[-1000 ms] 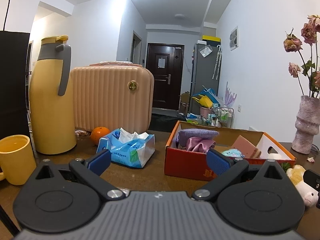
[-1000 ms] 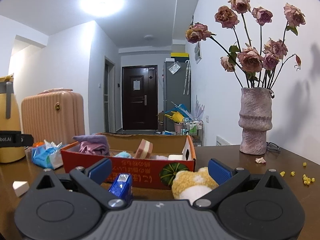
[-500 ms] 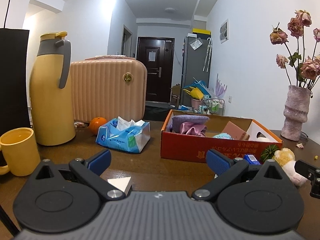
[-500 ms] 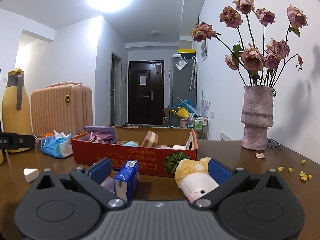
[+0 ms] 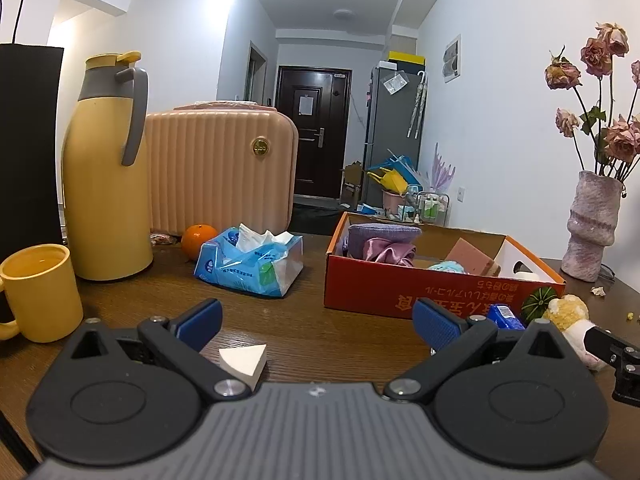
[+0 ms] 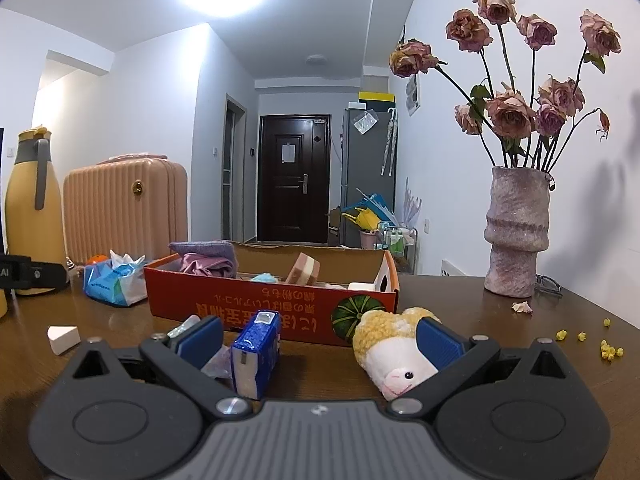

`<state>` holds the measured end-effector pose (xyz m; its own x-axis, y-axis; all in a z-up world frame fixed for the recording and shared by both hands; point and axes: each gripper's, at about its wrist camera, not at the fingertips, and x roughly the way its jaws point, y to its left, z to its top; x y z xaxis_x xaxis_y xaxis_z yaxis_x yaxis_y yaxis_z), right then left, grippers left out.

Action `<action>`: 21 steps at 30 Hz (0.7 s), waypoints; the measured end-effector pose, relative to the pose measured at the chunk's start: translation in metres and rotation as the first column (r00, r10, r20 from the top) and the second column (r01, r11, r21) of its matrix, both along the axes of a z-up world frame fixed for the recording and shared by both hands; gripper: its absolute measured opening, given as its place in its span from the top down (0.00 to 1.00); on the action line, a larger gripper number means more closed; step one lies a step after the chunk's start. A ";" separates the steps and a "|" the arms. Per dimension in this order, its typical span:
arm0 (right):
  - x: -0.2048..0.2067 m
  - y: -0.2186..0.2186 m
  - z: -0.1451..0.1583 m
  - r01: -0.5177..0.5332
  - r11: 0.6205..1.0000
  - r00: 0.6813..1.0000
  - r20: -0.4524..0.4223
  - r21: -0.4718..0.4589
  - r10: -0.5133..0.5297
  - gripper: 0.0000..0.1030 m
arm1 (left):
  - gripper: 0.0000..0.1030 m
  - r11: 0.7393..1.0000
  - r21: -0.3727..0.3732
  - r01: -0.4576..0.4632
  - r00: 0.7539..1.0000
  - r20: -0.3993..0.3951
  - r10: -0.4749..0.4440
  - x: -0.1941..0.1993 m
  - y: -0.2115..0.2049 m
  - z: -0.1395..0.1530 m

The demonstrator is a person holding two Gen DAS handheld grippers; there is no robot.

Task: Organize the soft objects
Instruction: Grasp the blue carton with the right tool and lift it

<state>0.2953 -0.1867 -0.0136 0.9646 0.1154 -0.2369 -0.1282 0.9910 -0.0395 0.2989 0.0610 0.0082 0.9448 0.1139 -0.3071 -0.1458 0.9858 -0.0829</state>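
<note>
Both grippers have pulled back from the red cardboard box point(image 6: 256, 304), so more desk point(image 5: 320, 332) shows. Left gripper point(image 5: 318, 320) has wide jaws holding nothing, with a white foam wedge point(image 5: 243, 359) near its left jaw. Right gripper point(image 6: 320, 338) also has wide jaws, with the small blue packet point(image 6: 256, 354) and the yellow and white plush toy point(image 6: 394, 350) lying between them. Far in the box sit soft purple cloths point(image 6: 206, 258).

Yellow lettering is printed upside down along the red front of the cardboard box point(image 6: 272, 307); its characters cannot be made out. White letters "AI" are seen on the black left gripper point(image 6: 24, 276) at the frame's edge.
</note>
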 end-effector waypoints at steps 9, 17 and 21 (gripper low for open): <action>0.003 0.003 -0.001 0.000 1.000 1.000 -0.018 -0.015 0.000 0.00 | 0.00 1.000 -0.014 -0.005 1.000 -0.009 0.005 0.002 0.003 0.001; 0.015 0.011 -0.007 0.020 0.999 0.997 -0.073 -0.036 -0.023 0.00 | 0.00 1.000 -0.013 -0.014 1.000 -0.022 0.014 0.004 0.012 -0.001; 0.025 0.021 -0.010 0.016 0.999 0.995 -0.101 -0.045 -0.021 0.00 | 0.00 1.000 -0.013 -0.027 0.999 -0.032 0.027 0.006 0.019 -0.002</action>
